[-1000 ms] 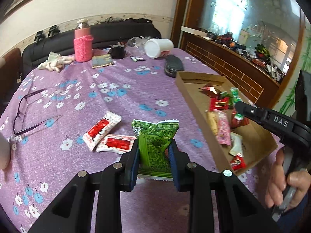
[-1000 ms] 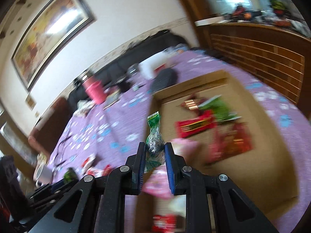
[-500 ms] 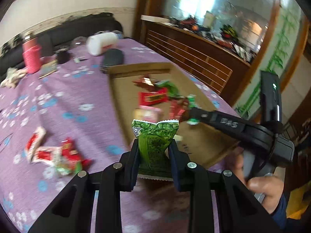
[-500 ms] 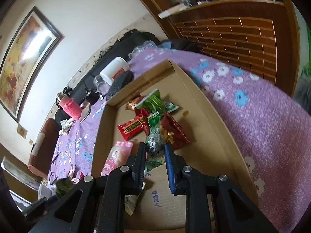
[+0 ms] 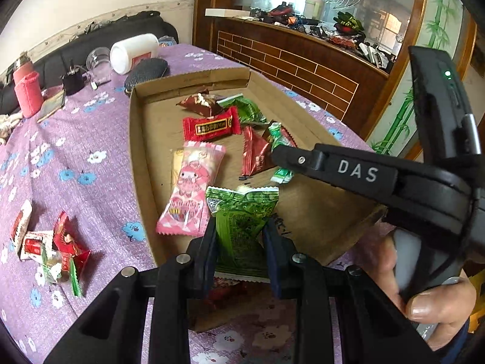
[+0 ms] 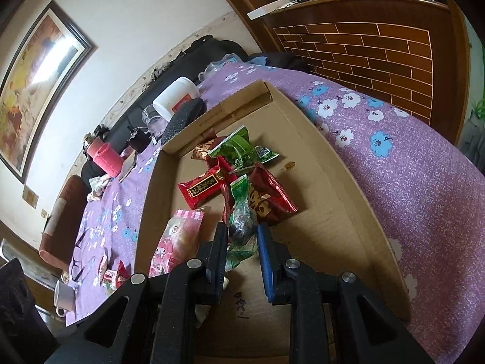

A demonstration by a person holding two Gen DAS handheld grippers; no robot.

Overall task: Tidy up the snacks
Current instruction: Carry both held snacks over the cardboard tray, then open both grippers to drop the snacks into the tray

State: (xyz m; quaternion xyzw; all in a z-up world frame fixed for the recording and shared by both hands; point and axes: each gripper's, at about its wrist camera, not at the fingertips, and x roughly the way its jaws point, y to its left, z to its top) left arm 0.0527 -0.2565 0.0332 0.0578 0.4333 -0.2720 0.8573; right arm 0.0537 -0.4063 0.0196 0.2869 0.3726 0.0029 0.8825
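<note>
Left wrist view: the left gripper (image 5: 241,253) is clamped on a green snack packet (image 5: 242,221) standing upright between its pads, and over the last second it has swung off the purple flowered surface (image 5: 75,163), where it hung above the loose snacks, to the near edge of the cardboard tray (image 5: 138,139). The packet now hangs over the tray floor just at 5 o'clock of the pink character-print packet (image 5: 191,194). From 3 o'clock the right gripper (image 5: 280,151) reaches in over the red and green packets mid-tray. Right wrist view: that gripper (image 6: 242,236) is pinched narrow on a small clear-and-green wrapped sweet (image 6: 241,212), which has come down from above the tray's left wall to sit low over the tray, next to a dark red packet (image 6: 266,197). Both snacks look ready to be let go into the tray. A few loose packets (image 5: 57,251) remain on the cloth at 9 o'clock, so more trips seem needed.
</note>
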